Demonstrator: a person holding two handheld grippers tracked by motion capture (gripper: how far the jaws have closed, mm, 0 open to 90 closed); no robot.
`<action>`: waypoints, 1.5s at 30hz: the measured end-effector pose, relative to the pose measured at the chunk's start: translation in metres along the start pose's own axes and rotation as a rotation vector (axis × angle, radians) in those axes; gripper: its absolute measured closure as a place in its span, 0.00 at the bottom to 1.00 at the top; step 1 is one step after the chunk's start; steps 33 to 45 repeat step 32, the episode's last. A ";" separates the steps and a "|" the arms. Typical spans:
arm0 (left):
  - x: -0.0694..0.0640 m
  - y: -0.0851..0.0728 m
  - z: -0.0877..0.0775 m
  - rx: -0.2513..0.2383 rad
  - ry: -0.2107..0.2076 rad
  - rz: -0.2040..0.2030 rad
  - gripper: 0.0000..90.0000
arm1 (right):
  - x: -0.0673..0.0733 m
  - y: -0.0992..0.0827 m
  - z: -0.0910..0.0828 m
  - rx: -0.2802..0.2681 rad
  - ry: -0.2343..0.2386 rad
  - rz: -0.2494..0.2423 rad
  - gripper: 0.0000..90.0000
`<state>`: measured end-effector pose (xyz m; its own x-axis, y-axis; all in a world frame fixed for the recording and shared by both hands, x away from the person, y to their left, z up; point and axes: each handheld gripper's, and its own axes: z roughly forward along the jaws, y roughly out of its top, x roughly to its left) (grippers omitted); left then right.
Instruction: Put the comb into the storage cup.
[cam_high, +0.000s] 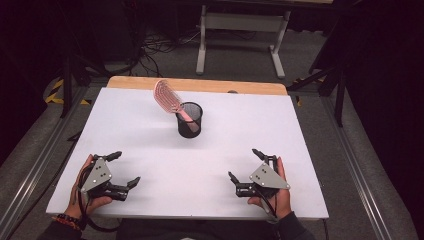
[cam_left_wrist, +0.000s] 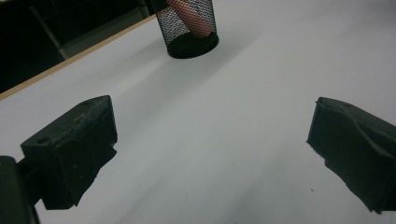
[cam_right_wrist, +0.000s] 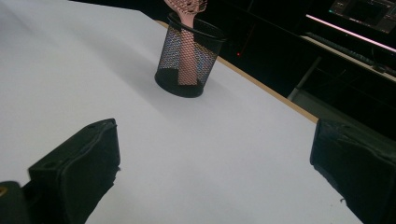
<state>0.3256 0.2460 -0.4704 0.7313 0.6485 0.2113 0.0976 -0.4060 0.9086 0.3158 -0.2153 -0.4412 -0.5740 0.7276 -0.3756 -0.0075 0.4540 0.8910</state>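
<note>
A pink hairbrush (cam_high: 168, 100) is standing handle-down in a black mesh cup (cam_high: 190, 122) toward the far middle of the white table (cam_high: 300, 150), its vented paddle head leaning up and away over the cup's rim toward the table's wooden far edge. The left tongs (cam_high: 124, 169) are resting near the person's edge of the table, well apart from the cup, with their jaws standing wide and nothing between them; the left gripper view is looking across bare table toward the cup (cam_left_wrist: 189, 28). The right tongs (cam_high: 246, 164) are sitting at the opposite near corner, likewise spread wide and gripping nothing, and the right gripper view is showing the brush handle (cam_right_wrist: 187, 51) through the mesh. Judging by its looks, the brush is light, stiff plastic with a smooth, somewhat slippery handle, and the open ribs of the head are probably flexing a little under a pinch. The cup is also looking light, so it may be tipping or sliding if the brush is dragged sideways. The safest hold is seeming to be the neck just above the rim, lifting straight up, perhaps with the other tongs steadying the cup.
</note>
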 end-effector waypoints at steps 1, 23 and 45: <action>0.000 0.000 0.000 0.002 -0.001 -0.001 0.02 | 0.000 0.000 0.000 -0.006 -0.001 0.004 0.03; 0.001 0.000 0.006 0.021 -0.014 -0.002 0.03 | 0.000 -0.003 0.001 0.003 0.004 -0.008 0.03; 0.002 0.001 0.008 0.022 -0.012 -0.010 0.03 | -0.001 -0.003 0.002 0.008 -0.002 0.001 0.03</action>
